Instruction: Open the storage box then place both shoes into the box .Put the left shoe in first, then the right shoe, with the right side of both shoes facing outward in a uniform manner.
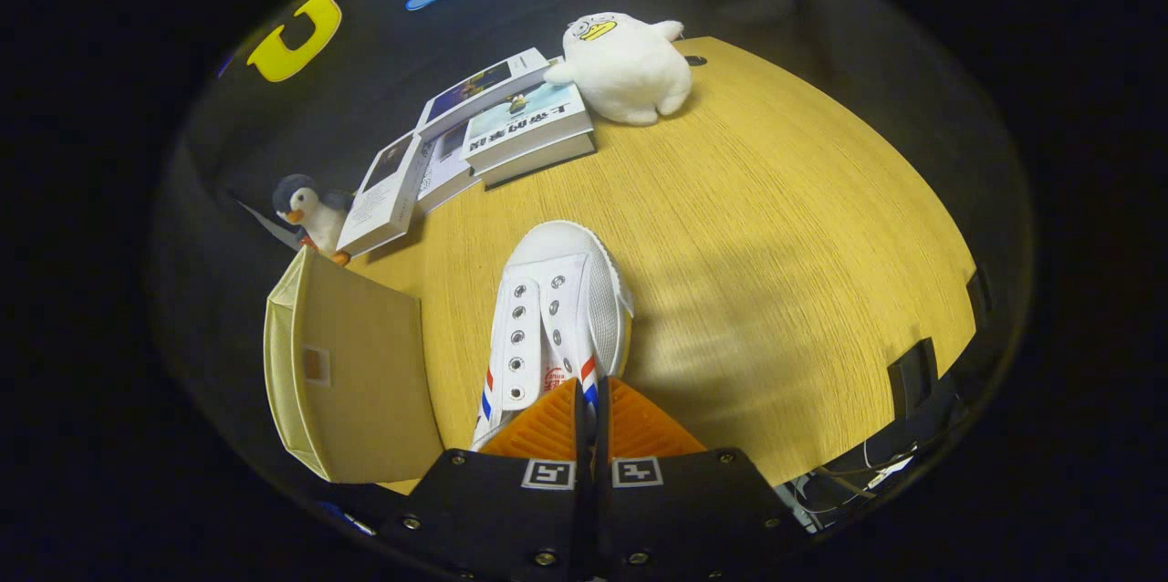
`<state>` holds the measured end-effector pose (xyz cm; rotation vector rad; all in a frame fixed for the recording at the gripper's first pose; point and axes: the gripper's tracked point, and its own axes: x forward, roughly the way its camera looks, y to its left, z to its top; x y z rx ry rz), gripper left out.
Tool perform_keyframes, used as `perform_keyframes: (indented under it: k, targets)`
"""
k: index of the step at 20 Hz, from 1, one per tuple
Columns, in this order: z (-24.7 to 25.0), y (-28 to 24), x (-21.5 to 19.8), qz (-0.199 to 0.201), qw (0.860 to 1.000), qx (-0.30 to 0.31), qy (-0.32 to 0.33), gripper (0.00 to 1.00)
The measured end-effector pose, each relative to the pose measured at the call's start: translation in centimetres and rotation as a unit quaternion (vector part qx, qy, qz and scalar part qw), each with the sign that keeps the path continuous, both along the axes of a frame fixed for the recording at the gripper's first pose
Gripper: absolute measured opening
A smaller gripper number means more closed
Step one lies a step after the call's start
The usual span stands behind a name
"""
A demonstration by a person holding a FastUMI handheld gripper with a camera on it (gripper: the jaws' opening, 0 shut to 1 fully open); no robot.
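Tongs [589, 400] at bottom centre point down at my table [776, 226], fingers nearly together, clenched on the white shoe's [557, 308] heel edge; the storage box [351, 372] stands lower left.

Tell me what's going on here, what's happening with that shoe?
A person's hand-held tongs are pinched nearly shut on a thin part of the heel end of a white shoe, which seems lifted over the wooden table, toe pointing away. The beige box sits just beside the shoe with its flap raised. Farther back lie some books, a white plush and a small penguin toy.
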<state>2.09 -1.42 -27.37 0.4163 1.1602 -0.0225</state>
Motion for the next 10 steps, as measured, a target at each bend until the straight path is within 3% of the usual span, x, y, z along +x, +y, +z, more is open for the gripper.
perform_keyframes:
  k: [10]
  targets:
    - [7.5, 6.8, 2.7, 0.037, 0.997, 0.039, -0.063, 0.0]
